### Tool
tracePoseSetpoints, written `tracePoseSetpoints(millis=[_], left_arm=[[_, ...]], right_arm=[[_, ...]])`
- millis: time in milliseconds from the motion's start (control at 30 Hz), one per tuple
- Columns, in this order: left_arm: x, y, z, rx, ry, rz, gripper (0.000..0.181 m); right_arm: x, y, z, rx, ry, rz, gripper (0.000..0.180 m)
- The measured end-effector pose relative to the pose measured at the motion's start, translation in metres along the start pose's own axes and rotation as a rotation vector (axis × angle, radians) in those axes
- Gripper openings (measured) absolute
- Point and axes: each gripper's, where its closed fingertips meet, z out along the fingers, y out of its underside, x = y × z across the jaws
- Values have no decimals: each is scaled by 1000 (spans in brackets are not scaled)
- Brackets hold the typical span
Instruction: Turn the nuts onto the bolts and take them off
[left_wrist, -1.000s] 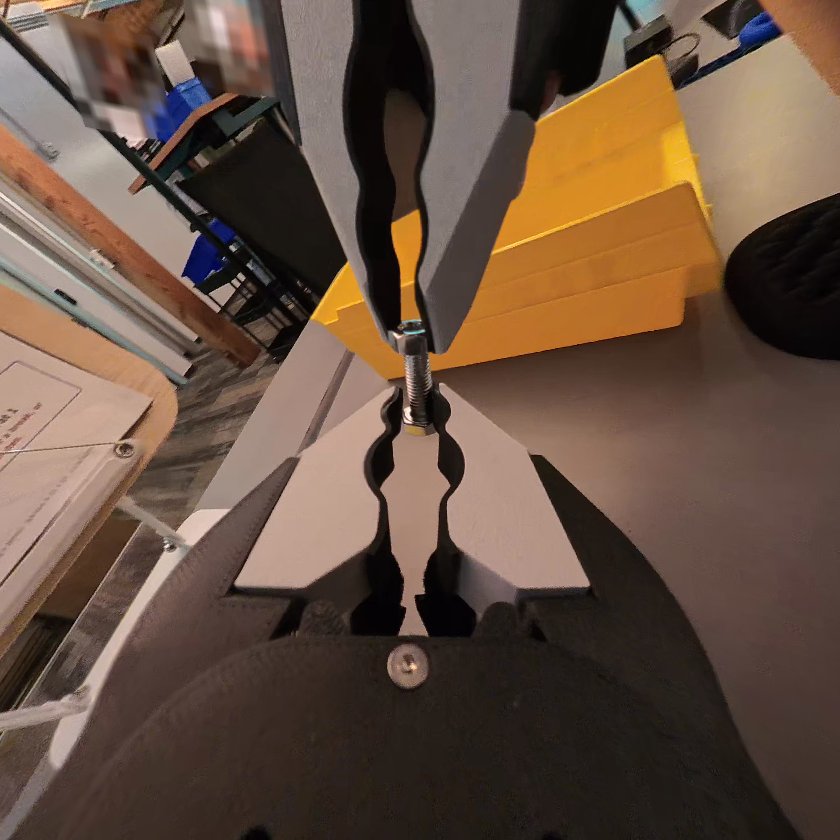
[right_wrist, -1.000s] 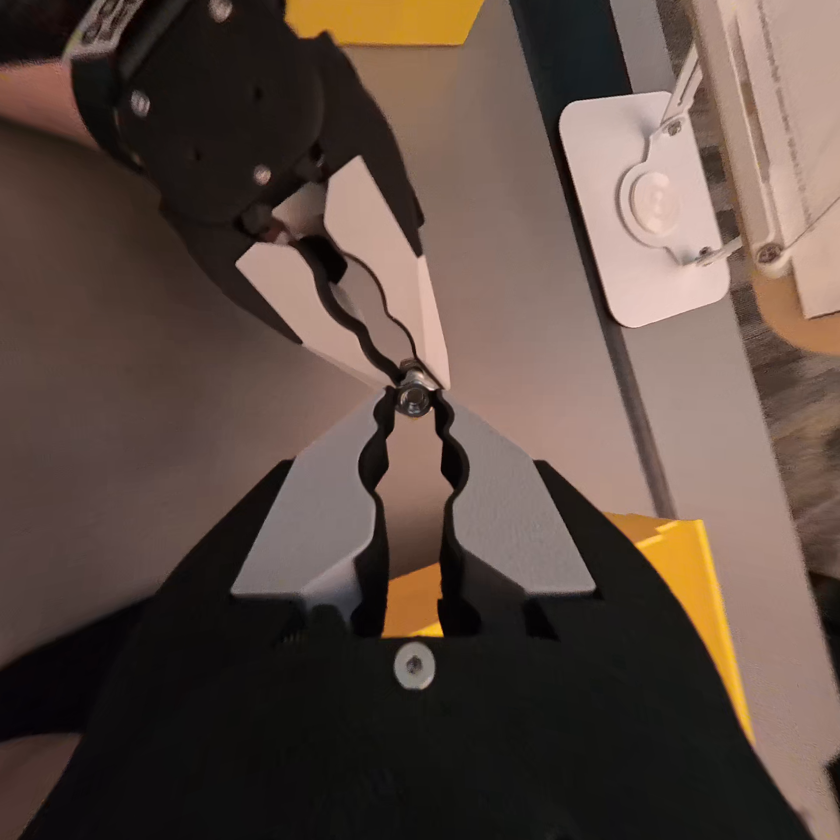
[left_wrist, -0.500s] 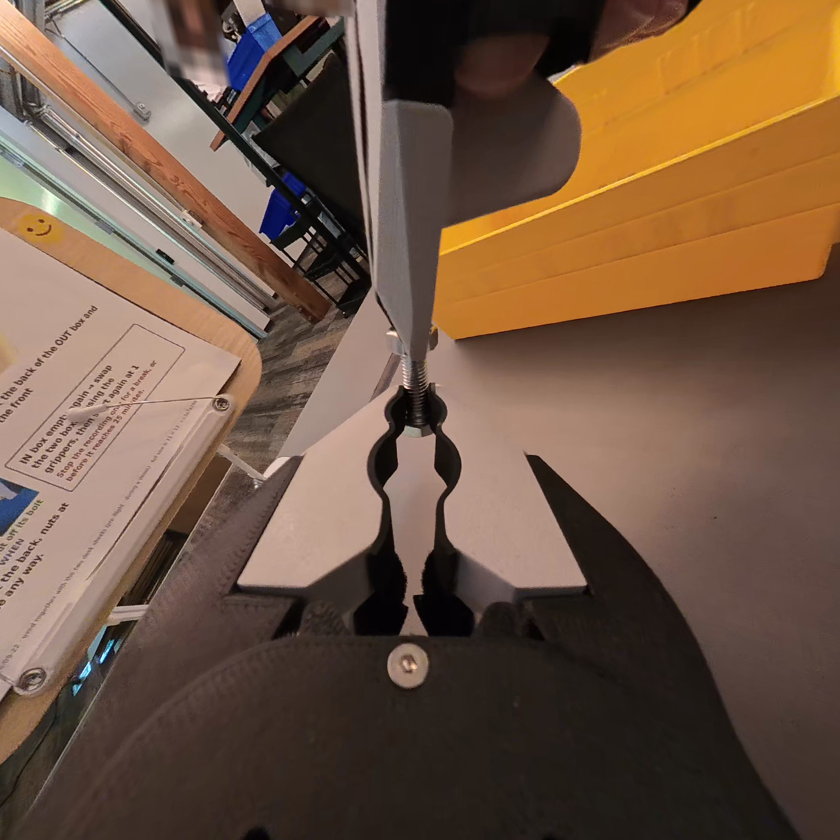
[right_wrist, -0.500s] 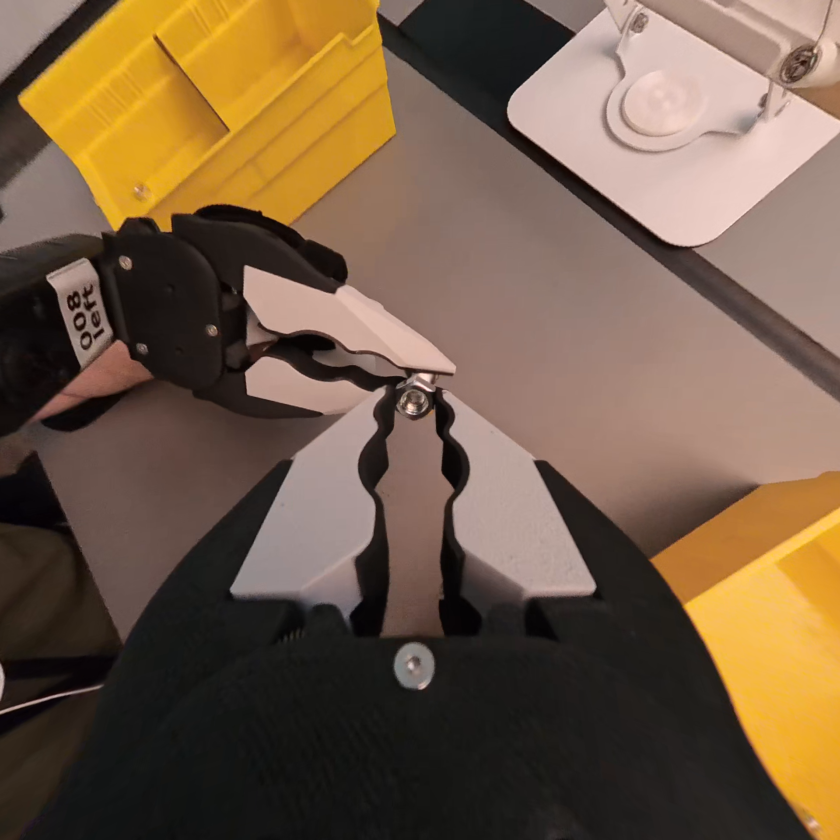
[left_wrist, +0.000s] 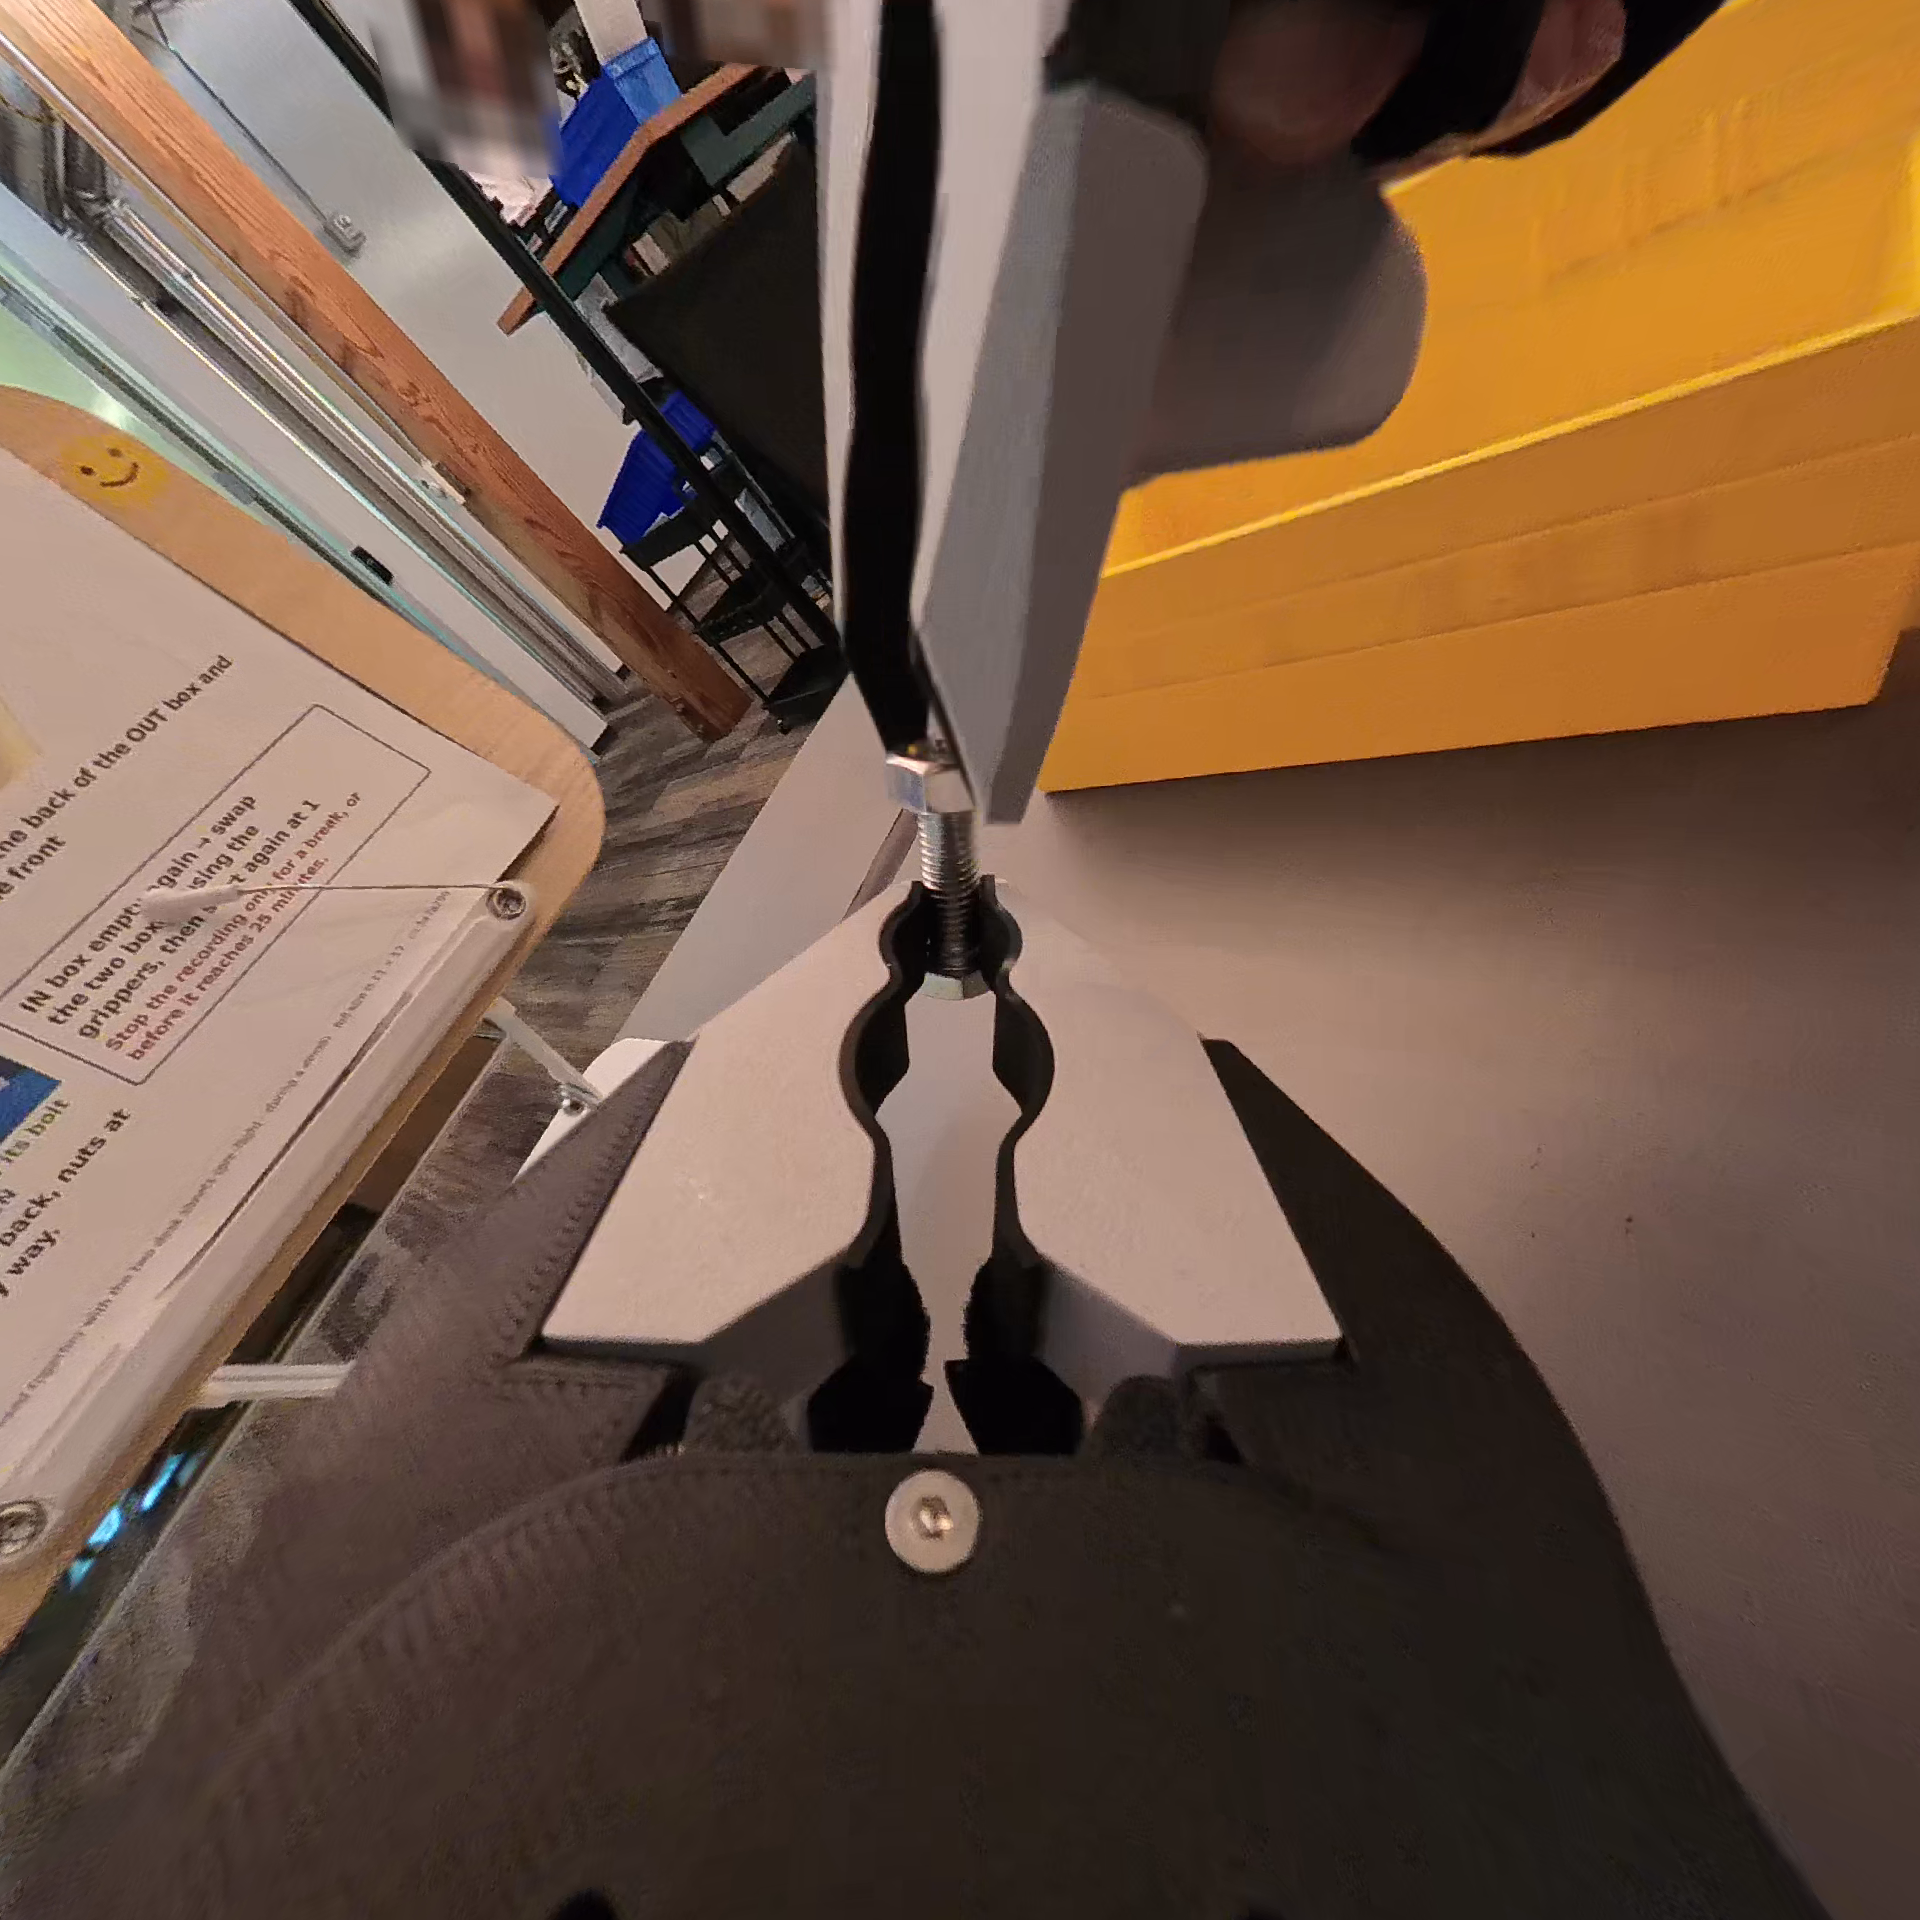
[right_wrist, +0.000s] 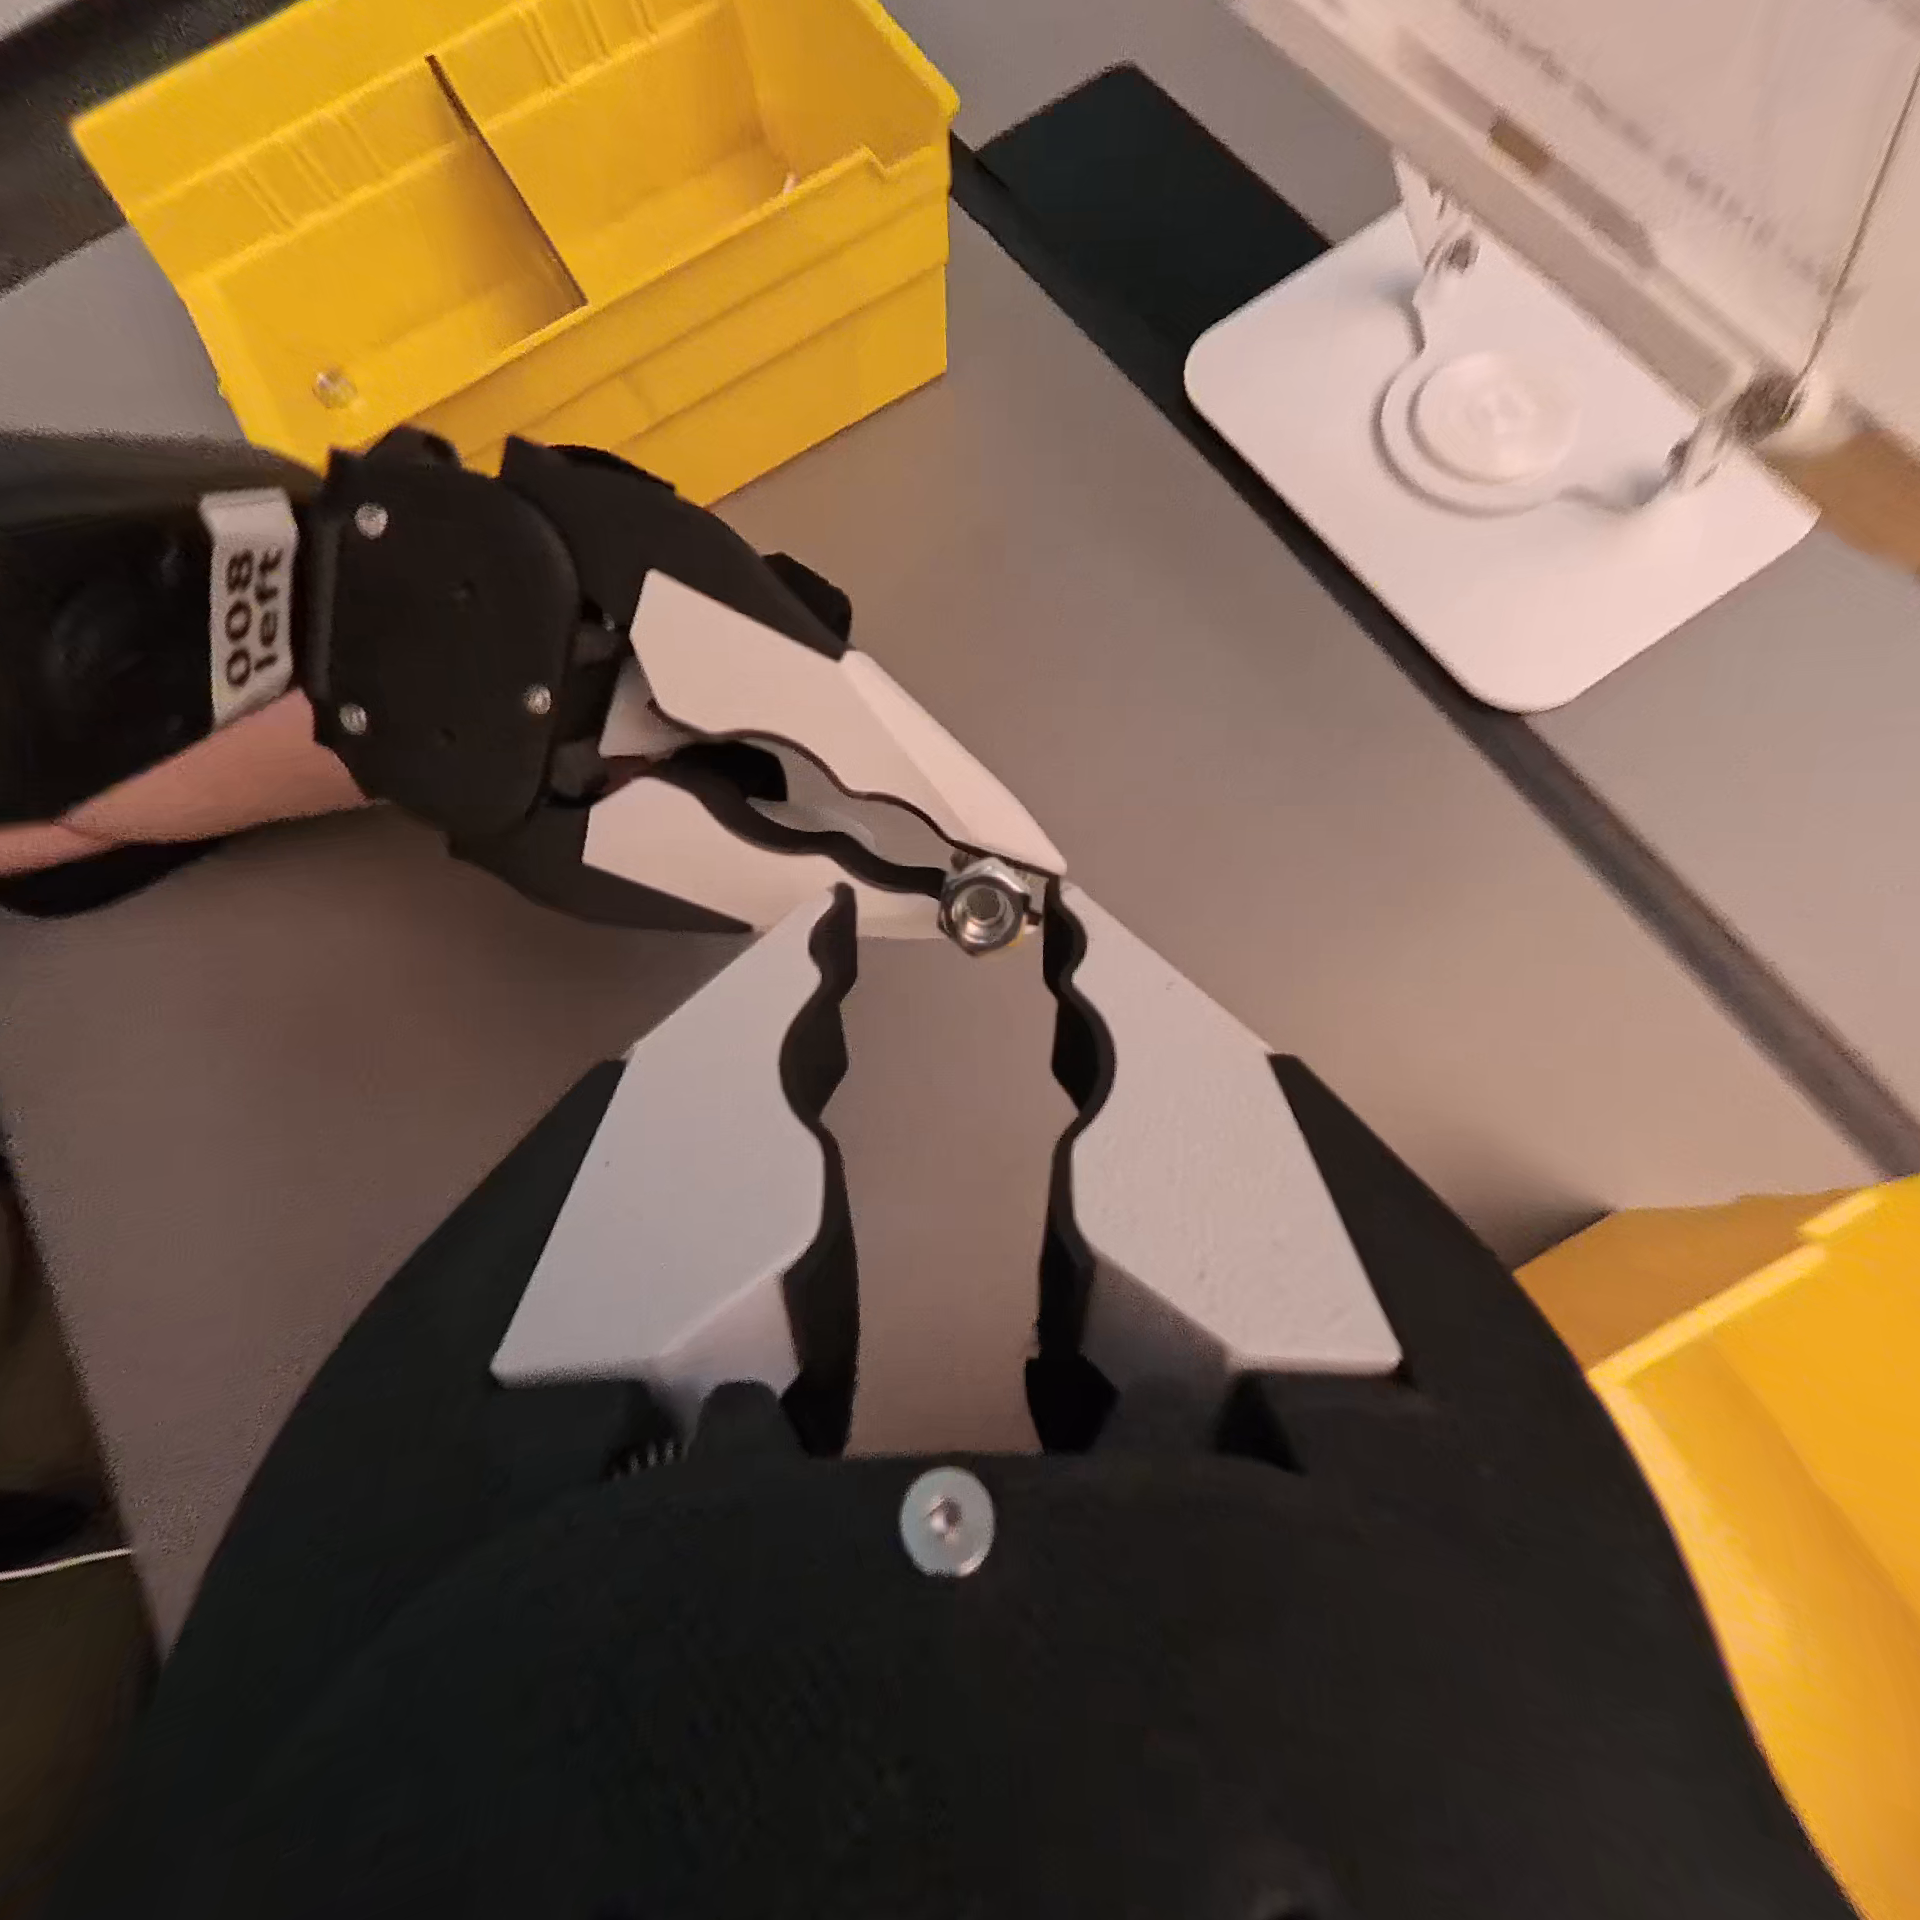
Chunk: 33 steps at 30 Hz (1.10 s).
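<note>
Our left gripper (left_wrist: 951, 935) clamps the bolt (left_wrist: 945, 868) mid-frame; our right gripper (right_wrist: 951, 920) stands parted around its nut (right_wrist: 980, 914).

A printed instruction sheet (left_wrist: 197, 831) on a wooden board at nine o'clock; a white lettered tag (right_wrist: 252, 623) on the left gripper's (right_wrist: 1023, 883) wrist.

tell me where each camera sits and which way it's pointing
Left wrist view: sits behind the left tongs, facing level across the table toward a yellow bin; its tongs grip the bolt, and the right tongs hang from above.
Right wrist view: sits above the right tongs, looking down at the table; its tongs are open around the nut.
Shared: bolt, nut, both tongs.
</note>
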Motion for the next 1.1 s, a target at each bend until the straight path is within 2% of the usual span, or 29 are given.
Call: tracePoseSetpoints(millis=[167, 267, 433, 567, 733, 833, 1000, 1100], left_arm=[[-7, -7, -5, 56, 14, -89, 7], [-5, -15, -9, 118, 59, -136, 7], [6, -25, -12, 181, 136, -145, 7], [14, -26, -12, 183, 162, -109, 7], [16, -24, -10, 164, 153, -80, 7], [8, -22, -10, 140, 95, -64, 7], [-16, -14, -12, 52, -93, 46, 7], [-22, -8, -11, 19, -122, 47, 7]], right_arm=[[-6, -17, -20, 119, 71, -338, 41], [-14, -22, -25, 165, 108, -499, 28], [-14, -5, -20, 96, 120, -641, 29], [-12, -1, -16, 81, 95, -617, 28], [-13, 4, -14, 53, 61, -568, 16], [-9, -3, -12, 67, 57, -447, 16], [-1, -18, -2, 93, 64, -143, 15], [3, -20, 3, 98, 77, -57, 15]])
